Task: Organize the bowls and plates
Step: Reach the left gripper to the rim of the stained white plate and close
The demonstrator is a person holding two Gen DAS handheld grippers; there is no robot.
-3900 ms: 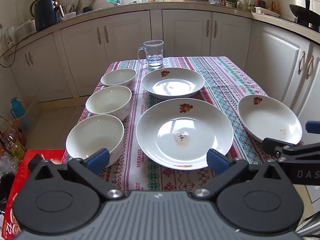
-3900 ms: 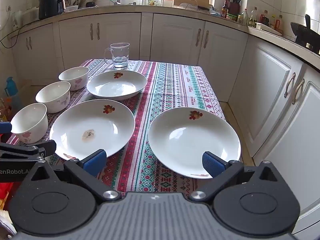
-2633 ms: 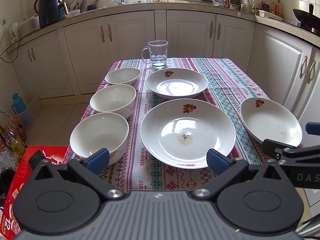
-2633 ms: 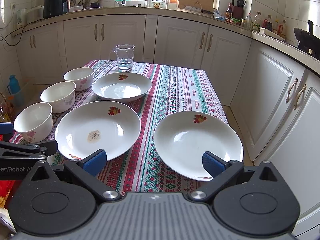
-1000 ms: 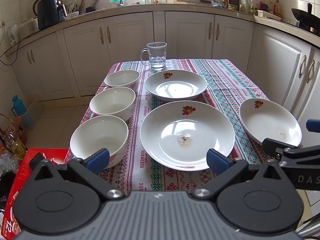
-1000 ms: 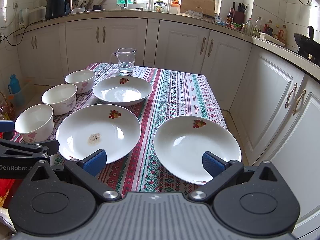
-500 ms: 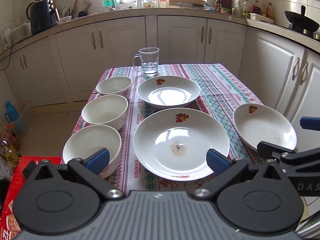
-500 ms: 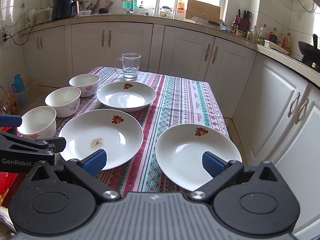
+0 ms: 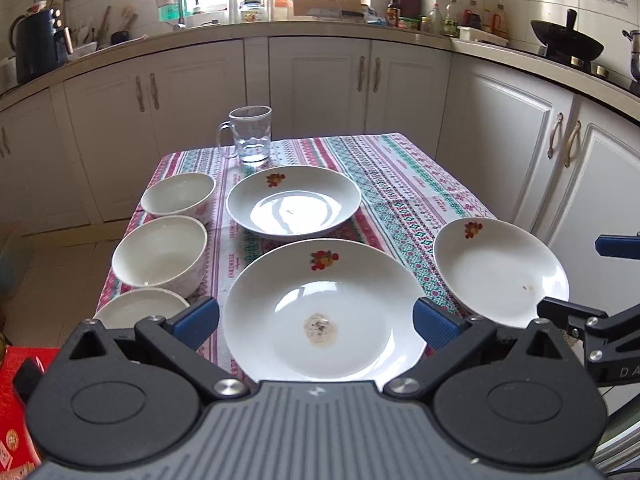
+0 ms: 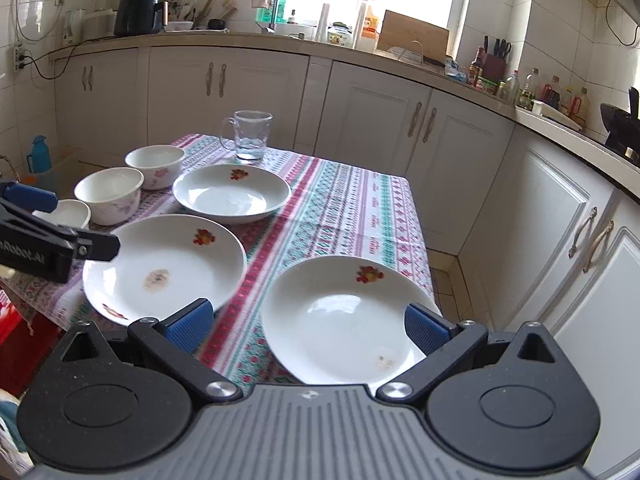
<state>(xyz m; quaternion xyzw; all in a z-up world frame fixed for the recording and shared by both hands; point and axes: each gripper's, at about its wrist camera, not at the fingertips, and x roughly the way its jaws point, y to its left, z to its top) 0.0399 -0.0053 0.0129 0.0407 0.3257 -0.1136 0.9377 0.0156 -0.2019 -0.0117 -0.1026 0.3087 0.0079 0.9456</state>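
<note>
Left gripper (image 9: 316, 322), jaws spread wide and holding nothing, hovers over the near rim of the large plate (image 9: 324, 312); right gripper (image 10: 306, 322), likewise agape and empty, frames the smaller plate (image 10: 344, 320) at the table's right edge. Beyond lie a third plate (image 9: 294, 200) and three bowls (image 9: 160, 256) in a row down the left side of the tablecloth (image 9: 400, 184). The glazed ware looks stiff, smooth, breakable and fairly heavy; the thin raised rim seems the only purchase, pinched firmly, lifted level
</note>
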